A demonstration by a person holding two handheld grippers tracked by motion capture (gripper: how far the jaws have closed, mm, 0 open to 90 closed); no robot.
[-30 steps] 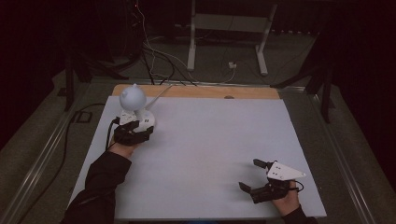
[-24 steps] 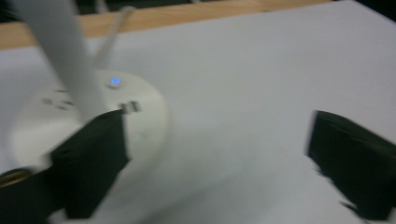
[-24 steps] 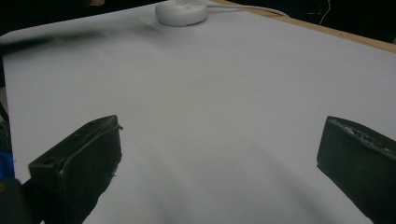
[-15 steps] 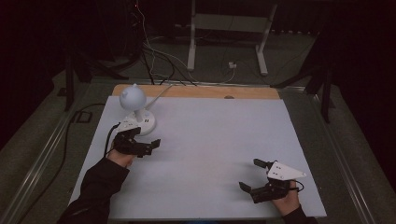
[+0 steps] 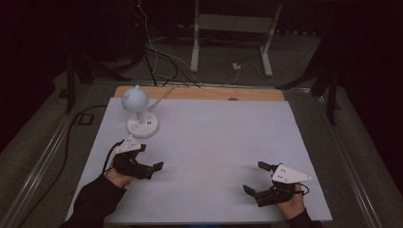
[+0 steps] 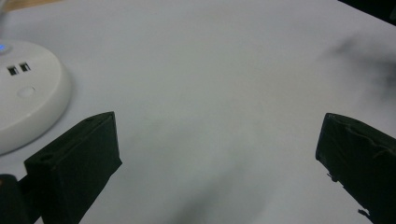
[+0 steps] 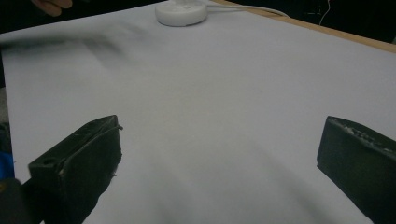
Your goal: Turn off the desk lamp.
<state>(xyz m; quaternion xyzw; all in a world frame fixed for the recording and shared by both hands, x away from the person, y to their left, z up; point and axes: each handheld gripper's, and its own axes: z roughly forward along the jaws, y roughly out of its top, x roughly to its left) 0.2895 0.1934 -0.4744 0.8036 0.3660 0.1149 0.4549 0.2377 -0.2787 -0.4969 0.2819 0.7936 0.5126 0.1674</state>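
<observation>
A white desk lamp with a round head (image 5: 135, 99) stands on its round base (image 5: 142, 126) at the far left of the white table top (image 5: 214, 137). My left gripper (image 5: 151, 157) hovers a little nearer than the base, apart from it. Its jaws have just opened and stand wide with nothing between them. In the left gripper view the gripper (image 6: 217, 154) points over bare table, with the base (image 6: 28, 93) at the left edge. My right gripper (image 5: 254, 177) rests near the front right, open and empty (image 7: 219, 158). Far ahead of it lies the lamp base (image 7: 181, 11).
A wooden strip (image 5: 199, 92) runs along the table's far edge. The lamp's white cable (image 5: 161, 95) leads off over it. Beyond are floor cables (image 5: 157, 66) and the legs of a metal stand (image 5: 195, 47). A metal rail (image 5: 43, 156) borders the left side.
My left gripper has drawn back from the lamp base toward the near edge, and its jaws stand wider. The right gripper has stayed where it was.
</observation>
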